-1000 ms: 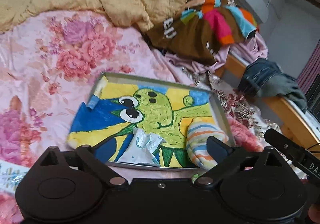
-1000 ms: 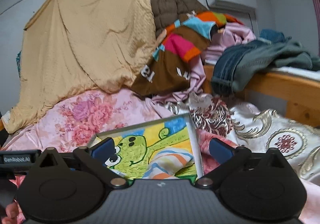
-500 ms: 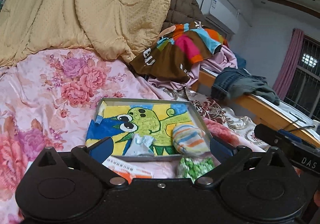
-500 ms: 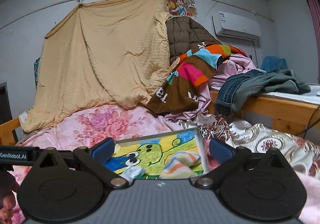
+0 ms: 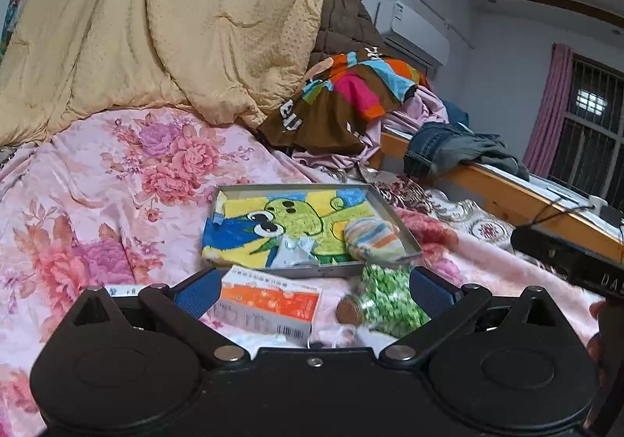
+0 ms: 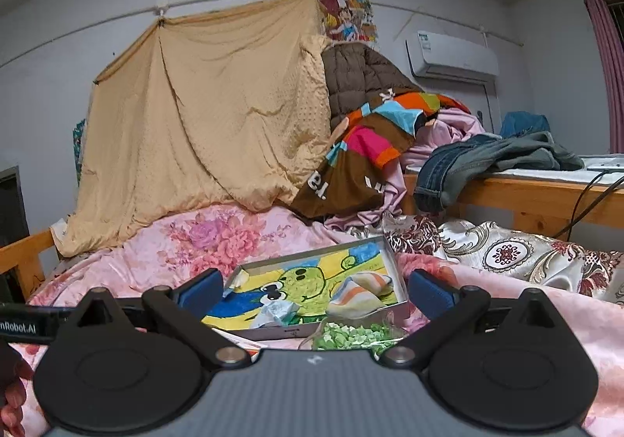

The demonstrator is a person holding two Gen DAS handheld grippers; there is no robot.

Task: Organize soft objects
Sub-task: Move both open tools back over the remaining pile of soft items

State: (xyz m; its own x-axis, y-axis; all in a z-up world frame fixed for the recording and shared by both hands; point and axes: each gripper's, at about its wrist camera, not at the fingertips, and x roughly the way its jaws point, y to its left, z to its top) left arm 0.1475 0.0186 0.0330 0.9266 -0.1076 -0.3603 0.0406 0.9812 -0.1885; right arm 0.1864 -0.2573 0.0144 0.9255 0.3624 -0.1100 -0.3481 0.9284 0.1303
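Observation:
A grey metal tray (image 5: 394, 216) lined with a cartoon dinosaur towel (image 5: 296, 222) lies on the pink floral bedspread. In it sit a striped rolled sock (image 5: 372, 240) and a small white-blue packet (image 5: 294, 252). Both show in the right wrist view, the sock (image 6: 360, 294) and the packet (image 6: 275, 312) inside the tray (image 6: 392, 273). My left gripper (image 5: 312, 291) is open and empty, held back from the tray above an orange-white box (image 5: 269, 302) and a green-patterned jar (image 5: 384, 302). My right gripper (image 6: 314, 291) is open and empty, also short of the tray.
A tan quilt (image 5: 163, 27) hangs at the back. A heap of clothes (image 5: 351, 101) and jeans (image 5: 448, 148) lie on a wooden bed frame (image 5: 503, 191) to the right. The right gripper's body (image 5: 565, 261) shows at the left view's right edge.
Both grippers have pulled back and up from the tray. The orange-white box and the green jar have come into view in front of the tray. Tray contents have not moved.

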